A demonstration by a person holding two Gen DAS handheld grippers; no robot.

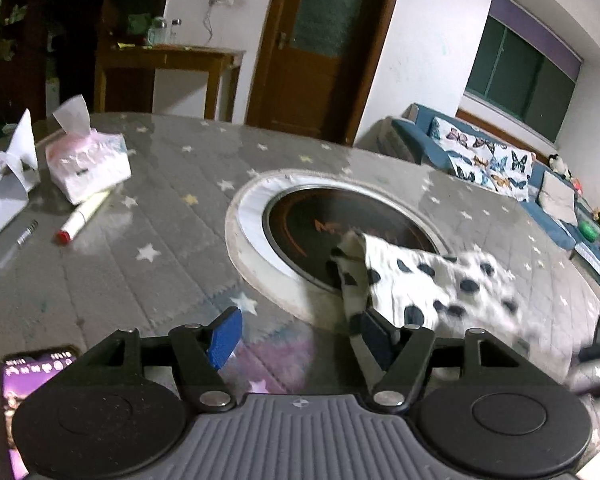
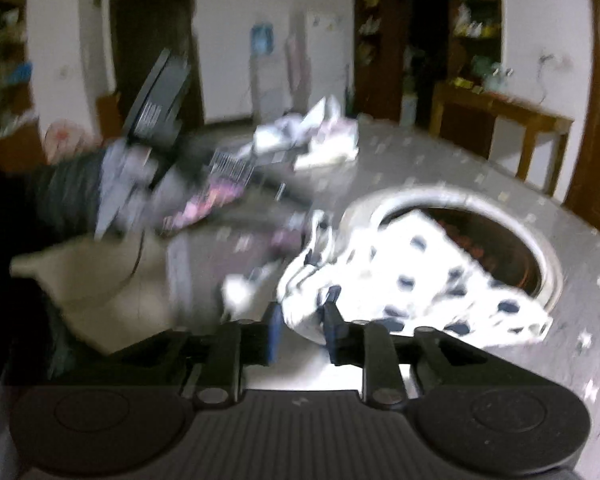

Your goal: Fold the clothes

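1. L gripper point(image 1: 300, 330): jaws spread wide, nothing between the blue pads point(image 1: 225, 336). It hangs just above the table point(image 1: 172, 208), beside the garment's near edge; the right-hand finger sits against the cloth edge, can't tell if touching.
2. R gripper point(image 2: 300, 330): jaws narrow, w/ a bunched corner of the spotted cloth point(image 1: 428, 284) between the pads. View is blurred, so can't tell if the pads actually clamp it.
3. Spotted cloth point(image 2: 416, 276): white w/ dark dots, crumpled, lying on the table and partly over the round recessed cooktop point(image 1: 324, 224) in the table's centre.
4. Table cover: grey, star print.
5. Far left side of the table in L view: tissue pack point(image 1: 86, 164), red-capped marker point(image 1: 82, 218) just beside it, pen point(image 1: 10, 256) nearer the edge.
6. Phone point(image 1: 32, 372), screen lit, at the near left corner.
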